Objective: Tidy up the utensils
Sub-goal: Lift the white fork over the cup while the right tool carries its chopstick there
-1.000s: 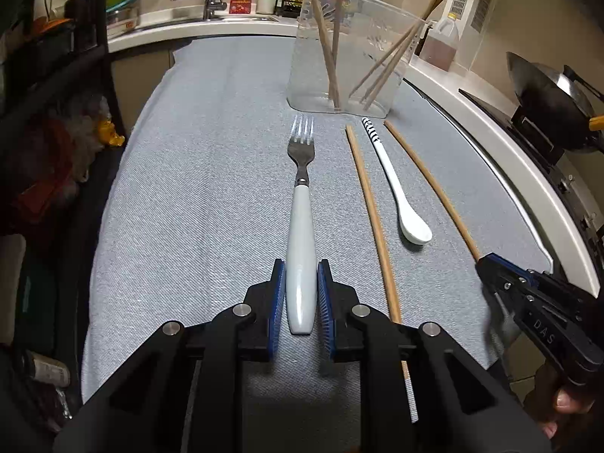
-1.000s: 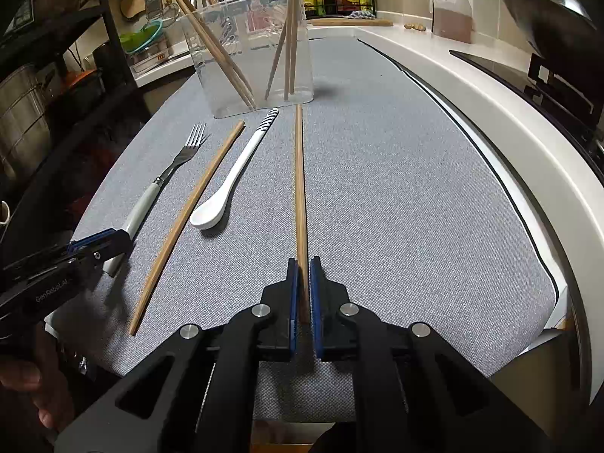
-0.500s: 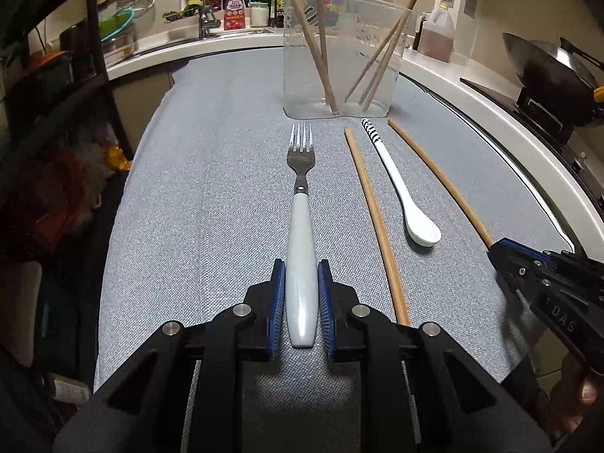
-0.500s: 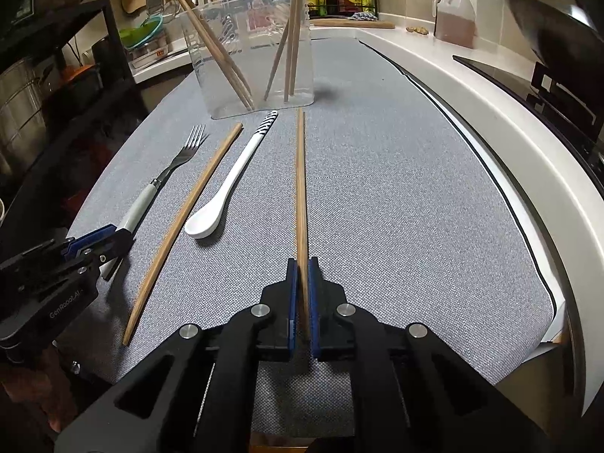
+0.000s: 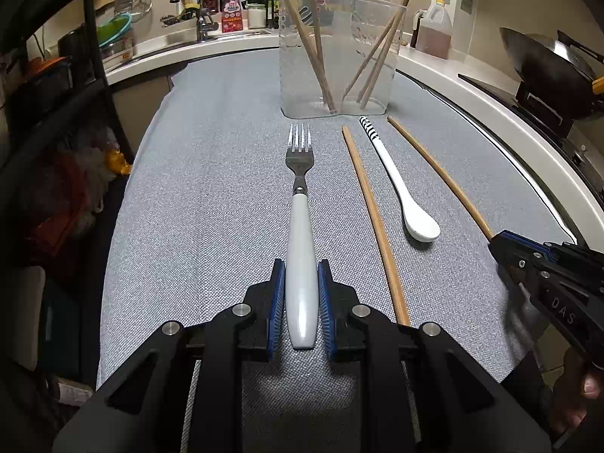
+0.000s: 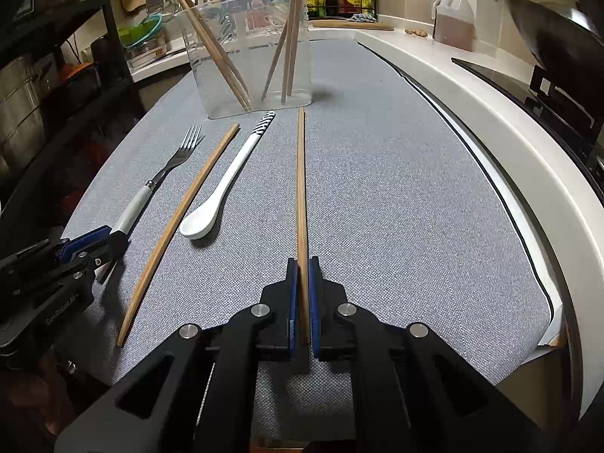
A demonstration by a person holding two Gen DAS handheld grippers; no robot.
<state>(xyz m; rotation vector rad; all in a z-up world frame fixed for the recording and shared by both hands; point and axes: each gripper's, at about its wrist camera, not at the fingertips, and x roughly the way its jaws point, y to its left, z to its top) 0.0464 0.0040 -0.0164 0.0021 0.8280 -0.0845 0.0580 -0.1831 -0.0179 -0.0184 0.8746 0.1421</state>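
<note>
Left gripper [image 5: 301,302] jaws clamp the fork [image 5: 301,226] at its glossy handle end: slippery, tine-heavy. Right gripper [image 6: 301,302] jaws pinch the chopstick [image 6: 301,188] end: light, stiff, may pivot.

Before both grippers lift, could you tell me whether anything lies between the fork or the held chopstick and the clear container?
Nothing visible does. Bare cloth lies between the fork and the container, and the right gripper's chopstick points straight at its base.

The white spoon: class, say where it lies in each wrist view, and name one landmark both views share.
Left wrist view: the spoon lies right of centre, between two chopsticks, bowl toward the camera.
Right wrist view: the spoon lies left of centre, bowl toward the camera.
Shared landmark: the clear container just beyond its striped handle.
</note>
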